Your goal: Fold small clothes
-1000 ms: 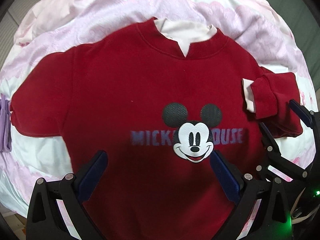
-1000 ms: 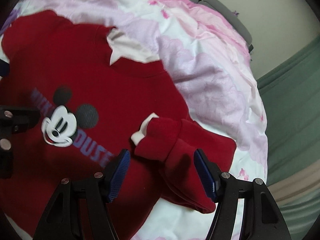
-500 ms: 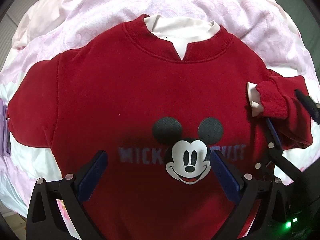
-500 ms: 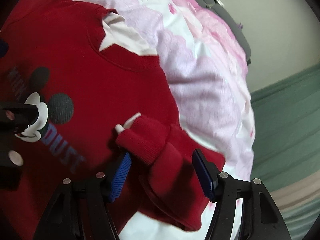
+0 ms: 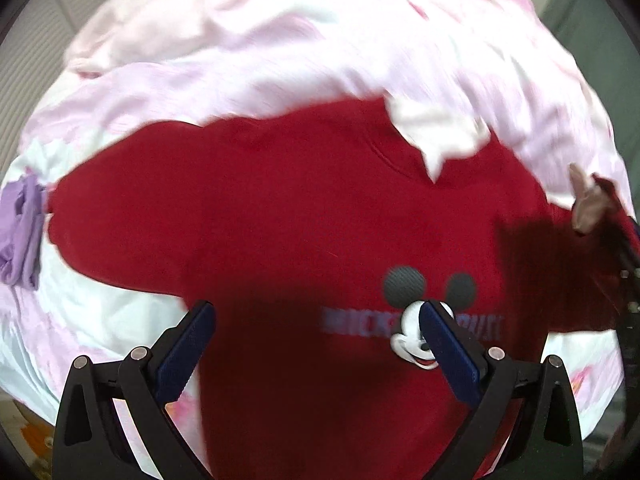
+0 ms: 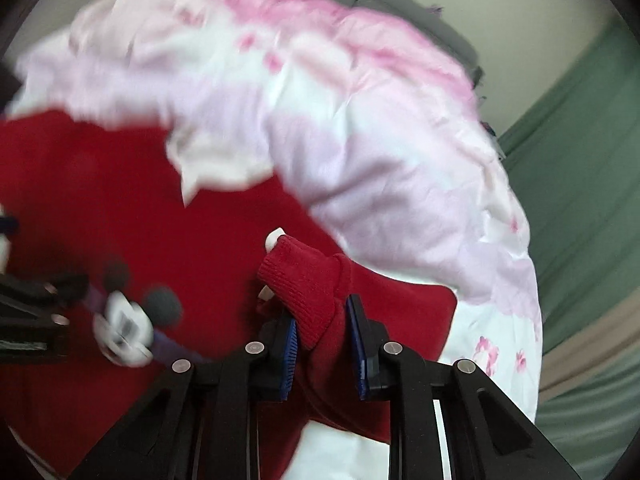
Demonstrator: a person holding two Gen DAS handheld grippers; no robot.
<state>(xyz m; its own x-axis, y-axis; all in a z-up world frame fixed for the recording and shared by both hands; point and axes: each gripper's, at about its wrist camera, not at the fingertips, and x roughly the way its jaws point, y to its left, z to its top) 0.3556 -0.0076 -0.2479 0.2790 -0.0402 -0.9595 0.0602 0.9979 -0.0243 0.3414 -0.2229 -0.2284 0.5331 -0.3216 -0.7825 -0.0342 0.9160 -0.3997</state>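
Observation:
A small red Mickey Mouse sweatshirt (image 5: 304, 216) lies front up on a pink and white quilt (image 5: 280, 40); it also shows in the right wrist view (image 6: 120, 208). My left gripper (image 5: 316, 344) is open and hovers low over the sweatshirt's lower front, touching nothing that I can see. My right gripper (image 6: 323, 346) is shut on the sweatshirt's right sleeve (image 6: 308, 292) just behind the ribbed cuff. The cuff stands up between the blue pads (image 6: 289, 356). The lifted sleeve shows at the right edge of the left wrist view (image 5: 560, 264).
A purple garment (image 5: 22, 236) lies at the quilt's left edge. A green curtain (image 6: 580, 208) hangs to the right. A grey headboard or cushion (image 6: 420, 8) and a pale wall stand behind the bed.
My right gripper has closed on the right sleeve and lifted its cuff. My left gripper has shifted to the left over the sweatshirt and stays open. Both views are blurred by motion.

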